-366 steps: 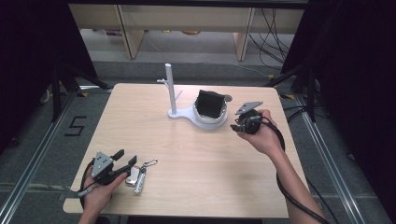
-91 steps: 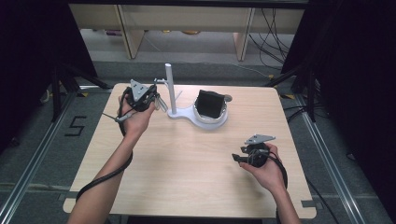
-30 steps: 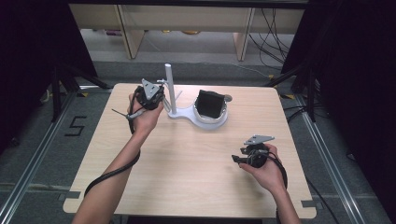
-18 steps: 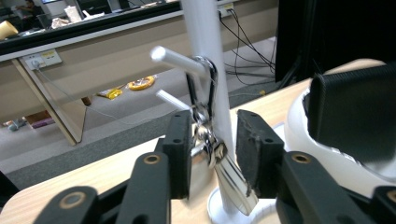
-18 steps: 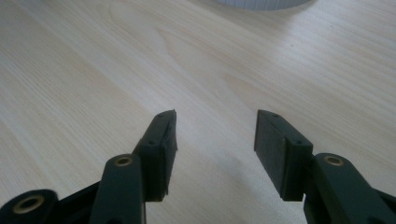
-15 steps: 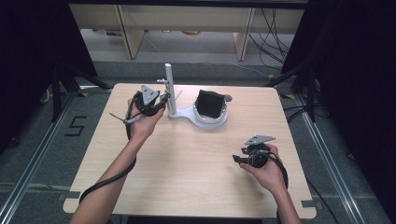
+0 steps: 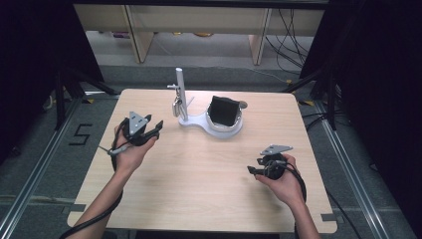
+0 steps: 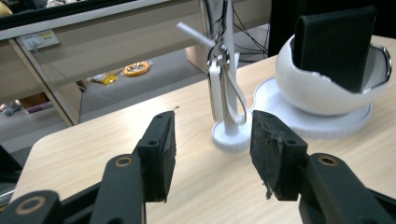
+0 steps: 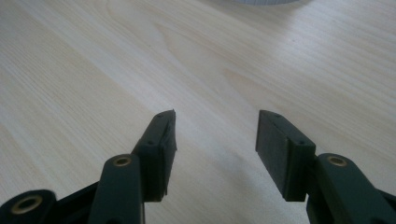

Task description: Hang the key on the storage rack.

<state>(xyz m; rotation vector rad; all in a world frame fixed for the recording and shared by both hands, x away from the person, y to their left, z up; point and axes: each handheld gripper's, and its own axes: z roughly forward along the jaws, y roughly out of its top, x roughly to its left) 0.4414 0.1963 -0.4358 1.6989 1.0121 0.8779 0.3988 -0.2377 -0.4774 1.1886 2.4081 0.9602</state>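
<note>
Pale wood-grain table (image 7: 199, 184) stands on a grey floor; black tape to its left forms the numeral "5" (image 7: 80, 134), the one legible marking. A white stand (image 7: 180, 97) rises at the table's far centre, with a white-and-metal key fob (image 8: 216, 88) hanging on its peg. Just beside it, on the same base, a white cup (image 7: 225, 123) holds a black wallet (image 7: 223, 109) upright. The left gripper (image 7: 155, 128) hovers near the stand; its jaws have just been opening and stand apart, empty. The right gripper (image 7: 253, 171) rests near the table's right front, jaws apart, empty.
</note>
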